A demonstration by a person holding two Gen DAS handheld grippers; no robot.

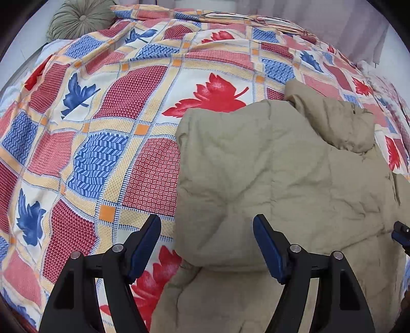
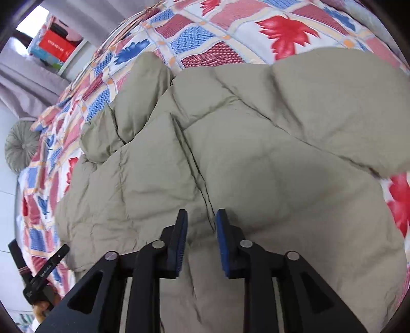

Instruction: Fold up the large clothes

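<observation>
A large beige padded jacket lies spread on a bed; it fills the right wrist view too. Its hood lies at the far right, and one sleeve is folded across the body. My left gripper is open and empty, hovering over the jacket's left edge. My right gripper is partly open with a narrow gap, empty, just above the jacket's front seam. The left gripper also shows in the right wrist view, and the right gripper's tip shows in the left wrist view.
The bed is covered by a quilt with red and blue leaf patches. A round green cushion lies at the bed's far corner, also in the right wrist view. A shelf with boxes and a curtain stand beyond the bed.
</observation>
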